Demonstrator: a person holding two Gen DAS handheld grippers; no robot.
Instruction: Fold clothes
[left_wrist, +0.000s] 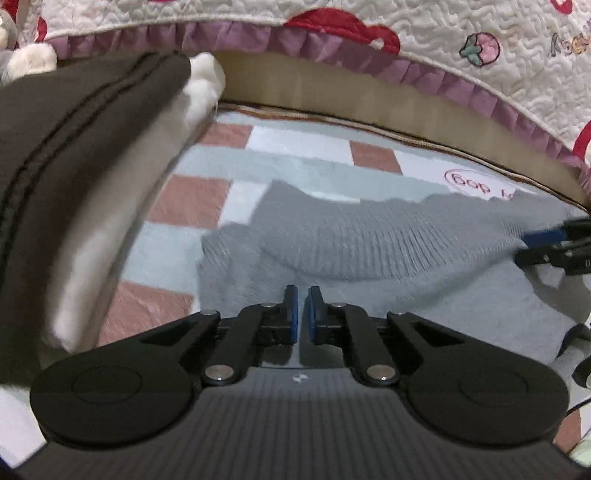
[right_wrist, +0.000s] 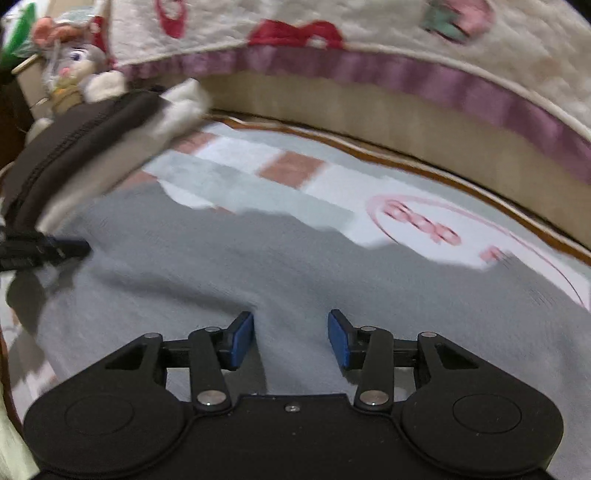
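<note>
A grey knit sweater (left_wrist: 369, 251) lies spread on a checked pink, white and pale blue mat (left_wrist: 192, 199). My left gripper (left_wrist: 303, 314) hovers low over the sweater's near part, jaws shut, and I see no cloth between the blue pads. In the right wrist view the same sweater (right_wrist: 258, 266) fills the foreground. My right gripper (right_wrist: 291, 321) stands open just above it with nothing between the pads. Each gripper shows in the other's view: the right gripper (left_wrist: 524, 249) at the sweater's right edge, the left gripper (right_wrist: 79, 249) at its left edge.
A folded stack of dark brown and white clothes (left_wrist: 74, 166) (right_wrist: 85, 147) sits at the left of the mat. A plush toy (right_wrist: 74, 62) stands behind it. A quilt with a purple ruffle (left_wrist: 443, 44) (right_wrist: 369, 22) overhangs the far side.
</note>
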